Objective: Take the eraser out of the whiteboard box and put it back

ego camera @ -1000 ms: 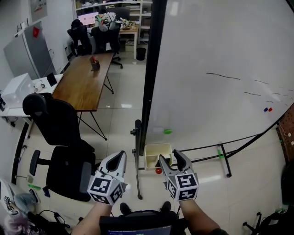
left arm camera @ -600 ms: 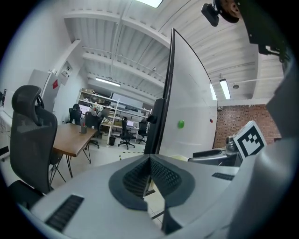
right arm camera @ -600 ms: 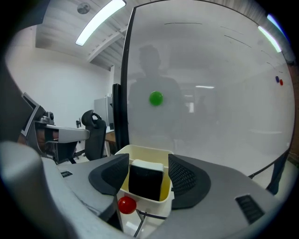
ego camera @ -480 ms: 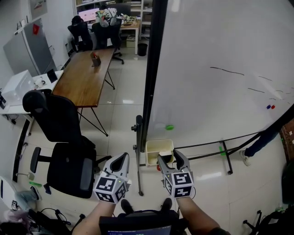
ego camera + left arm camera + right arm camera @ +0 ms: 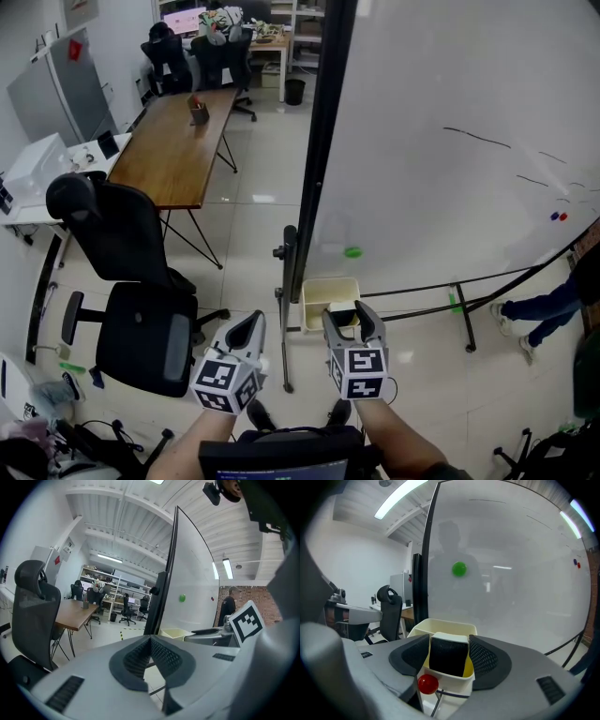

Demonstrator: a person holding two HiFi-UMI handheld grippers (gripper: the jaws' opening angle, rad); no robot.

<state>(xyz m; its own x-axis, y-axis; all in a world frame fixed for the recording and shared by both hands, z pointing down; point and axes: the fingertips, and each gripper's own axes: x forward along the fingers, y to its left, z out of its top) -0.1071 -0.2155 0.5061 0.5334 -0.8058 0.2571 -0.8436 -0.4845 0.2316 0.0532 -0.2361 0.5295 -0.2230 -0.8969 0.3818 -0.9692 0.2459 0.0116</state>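
The right gripper (image 5: 347,317) points slightly down at the near edge of the whiteboard box (image 5: 317,289) with jaws spread wide, while the left gripper (image 5: 251,322) hovers left of that box, jaws closed together.

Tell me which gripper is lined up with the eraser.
The right gripper: its jaws, which have just been opening, stand apart framing the black eraser in the cream box. The left gripper has its jaws together, aimed at the whiteboard edge.
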